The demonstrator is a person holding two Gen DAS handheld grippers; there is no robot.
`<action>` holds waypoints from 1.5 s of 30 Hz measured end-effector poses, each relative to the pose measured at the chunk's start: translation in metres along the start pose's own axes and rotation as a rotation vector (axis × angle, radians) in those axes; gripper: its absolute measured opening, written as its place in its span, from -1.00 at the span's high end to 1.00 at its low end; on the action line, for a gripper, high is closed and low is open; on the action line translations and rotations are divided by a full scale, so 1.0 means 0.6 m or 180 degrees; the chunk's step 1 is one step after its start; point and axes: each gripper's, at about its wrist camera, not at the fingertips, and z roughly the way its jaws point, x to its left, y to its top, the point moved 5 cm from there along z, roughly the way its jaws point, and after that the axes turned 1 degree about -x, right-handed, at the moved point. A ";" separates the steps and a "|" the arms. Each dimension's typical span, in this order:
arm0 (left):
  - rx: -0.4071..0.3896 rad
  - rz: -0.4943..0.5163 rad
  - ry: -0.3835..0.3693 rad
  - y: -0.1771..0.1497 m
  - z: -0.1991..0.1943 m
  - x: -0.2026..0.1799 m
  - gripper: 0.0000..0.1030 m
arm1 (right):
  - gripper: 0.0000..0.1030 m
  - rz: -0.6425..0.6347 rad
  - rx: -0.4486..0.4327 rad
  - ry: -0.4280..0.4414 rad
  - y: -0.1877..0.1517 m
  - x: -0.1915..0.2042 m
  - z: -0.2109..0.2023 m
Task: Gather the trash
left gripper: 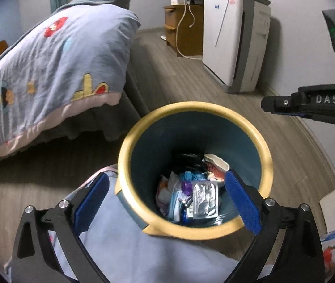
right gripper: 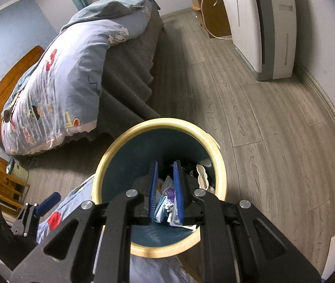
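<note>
A blue trash bin with a pale yellow rim (left gripper: 265, 149) stands on the wood floor and holds several wrappers and papers (left gripper: 204, 199). My left gripper (left gripper: 165, 200) is wide open and empty just above the bin's near side. In the right wrist view the same bin (right gripper: 110, 151) is below my right gripper (right gripper: 166, 188), whose blue pads (right gripper: 178, 195) stand a narrow gap apart over the trash inside, with nothing clearly held. The right gripper's black body (left gripper: 309, 103) shows at the right in the left wrist view.
A bed with a light blue patterned quilt (left gripper: 49, 61) lies left of the bin. A white air purifier (left gripper: 235, 40) and a wooden cabinet (left gripper: 184, 28) stand by the far wall. A small wooden rack (right gripper: 6, 186) is at the left. Blue cloth (left gripper: 125, 247) lies below the bin.
</note>
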 end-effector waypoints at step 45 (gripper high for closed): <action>-0.1088 -0.0557 0.0693 -0.190 -0.523 0.044 -0.90 | -0.89 -0.1570 -0.1245 -0.0028 -0.244 0.209 -0.407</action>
